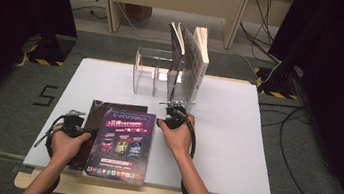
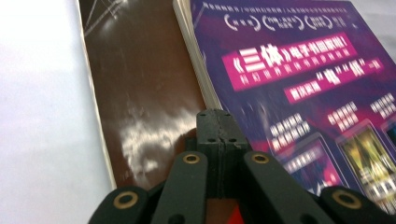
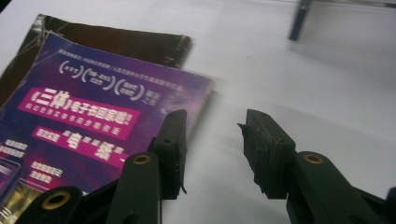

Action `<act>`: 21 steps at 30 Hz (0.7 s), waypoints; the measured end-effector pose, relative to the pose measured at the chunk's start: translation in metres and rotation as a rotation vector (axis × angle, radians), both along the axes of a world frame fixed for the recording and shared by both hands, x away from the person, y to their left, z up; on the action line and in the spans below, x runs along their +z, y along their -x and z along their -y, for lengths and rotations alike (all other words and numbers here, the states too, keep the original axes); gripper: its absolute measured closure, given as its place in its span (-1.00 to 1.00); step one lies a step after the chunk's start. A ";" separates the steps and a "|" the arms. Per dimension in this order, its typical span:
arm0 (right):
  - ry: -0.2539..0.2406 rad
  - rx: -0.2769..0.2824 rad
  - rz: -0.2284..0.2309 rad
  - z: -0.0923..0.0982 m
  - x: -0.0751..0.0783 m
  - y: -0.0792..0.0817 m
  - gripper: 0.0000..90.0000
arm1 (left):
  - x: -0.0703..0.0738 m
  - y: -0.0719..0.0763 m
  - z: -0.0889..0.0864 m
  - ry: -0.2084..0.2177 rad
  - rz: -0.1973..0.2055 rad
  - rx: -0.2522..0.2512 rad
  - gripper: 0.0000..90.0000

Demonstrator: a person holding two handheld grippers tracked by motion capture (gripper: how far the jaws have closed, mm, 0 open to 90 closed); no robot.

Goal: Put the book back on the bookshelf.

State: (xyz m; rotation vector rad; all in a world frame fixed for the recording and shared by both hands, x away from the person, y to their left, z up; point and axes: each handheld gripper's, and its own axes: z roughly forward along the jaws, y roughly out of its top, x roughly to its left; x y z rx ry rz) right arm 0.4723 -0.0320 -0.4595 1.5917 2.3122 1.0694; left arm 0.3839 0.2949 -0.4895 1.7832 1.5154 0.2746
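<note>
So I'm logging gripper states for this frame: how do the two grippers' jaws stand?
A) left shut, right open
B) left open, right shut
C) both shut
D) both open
A: in the left gripper view the left gripper has its jaws pressed together over the brown book, while the right gripper shows a clear gap between its jaws beside the purple book.

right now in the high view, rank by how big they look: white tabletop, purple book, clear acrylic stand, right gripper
1. white tabletop
2. purple book
3. clear acrylic stand, though it sits farther from the camera, so its true size against the book is unsure
4. right gripper
</note>
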 end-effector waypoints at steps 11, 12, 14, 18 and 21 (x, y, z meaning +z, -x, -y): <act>0.022 0.024 -0.020 -0.033 -0.005 -0.024 0.28 | 0.002 0.017 -0.004 0.055 0.005 -0.004 0.89; 0.019 0.020 -0.031 -0.034 -0.005 -0.025 0.28 | 0.004 0.017 -0.005 0.069 0.021 0.009 0.87; 0.019 0.009 -0.032 -0.035 -0.005 -0.028 0.28 | 0.008 0.017 -0.005 0.064 0.051 0.027 0.84; 0.031 0.002 -0.033 -0.034 -0.006 -0.035 0.27 | 0.014 0.012 0.001 0.054 0.068 0.012 0.70; 0.025 -0.003 -0.042 -0.033 -0.009 -0.038 0.27 | 0.012 0.008 0.005 0.042 0.062 0.007 0.58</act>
